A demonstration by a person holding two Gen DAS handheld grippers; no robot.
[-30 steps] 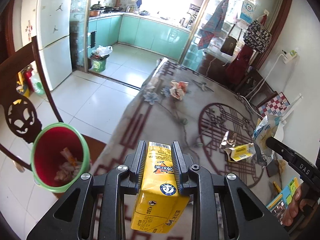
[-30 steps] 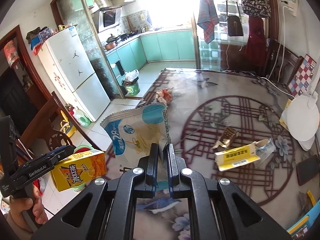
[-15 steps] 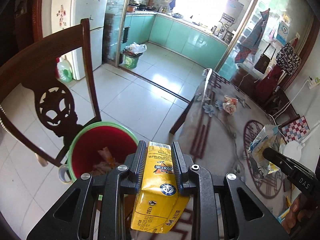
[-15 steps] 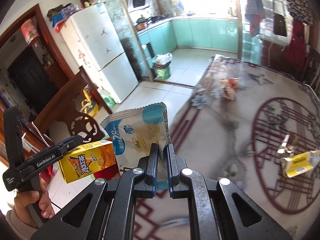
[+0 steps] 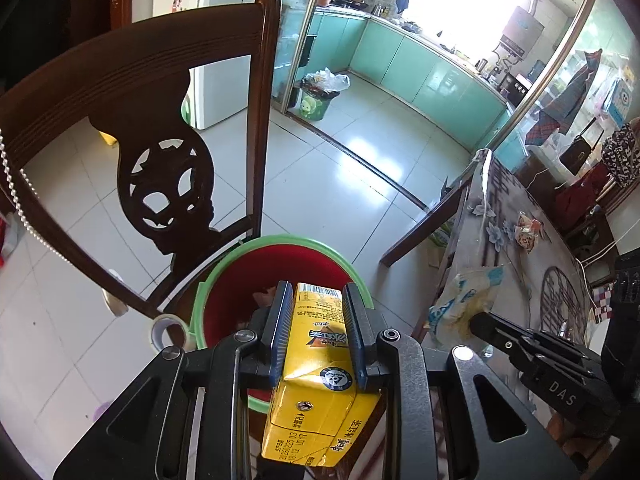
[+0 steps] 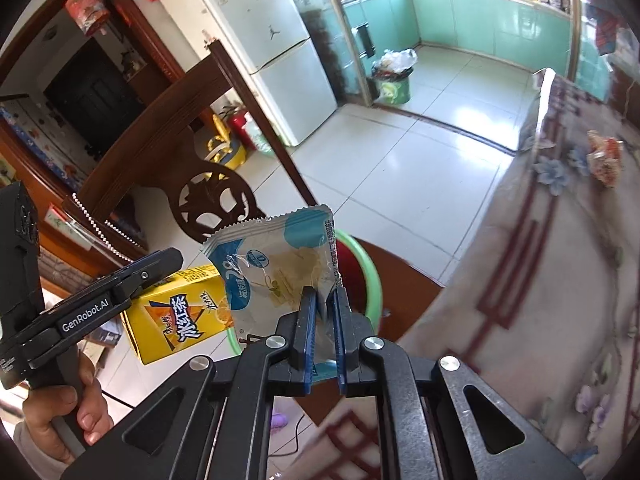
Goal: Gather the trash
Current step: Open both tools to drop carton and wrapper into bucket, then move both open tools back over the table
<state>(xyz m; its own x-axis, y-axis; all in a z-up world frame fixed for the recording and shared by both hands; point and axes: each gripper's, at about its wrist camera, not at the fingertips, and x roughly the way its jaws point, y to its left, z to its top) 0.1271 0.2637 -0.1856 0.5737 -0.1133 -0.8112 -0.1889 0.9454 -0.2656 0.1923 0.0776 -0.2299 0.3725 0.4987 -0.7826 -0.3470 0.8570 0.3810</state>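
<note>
left gripper (image 5: 316,330) clamped a boxy yellow drink carton (image 5: 320,380) above the round green-rimmed bin (image 5: 276,240); right gripper (image 6: 324,328) pinched a crinkly wrapper (image 6: 280,264).

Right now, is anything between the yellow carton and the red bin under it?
Nothing: in the left wrist view the carton hangs over the bin, only air between.

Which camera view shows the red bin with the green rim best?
The left wrist view. There the bin lies just beyond the yellow carton, with its rim and red inside open to see. In the right wrist view, only part of its rim shows behind the snack wrapper.
</note>
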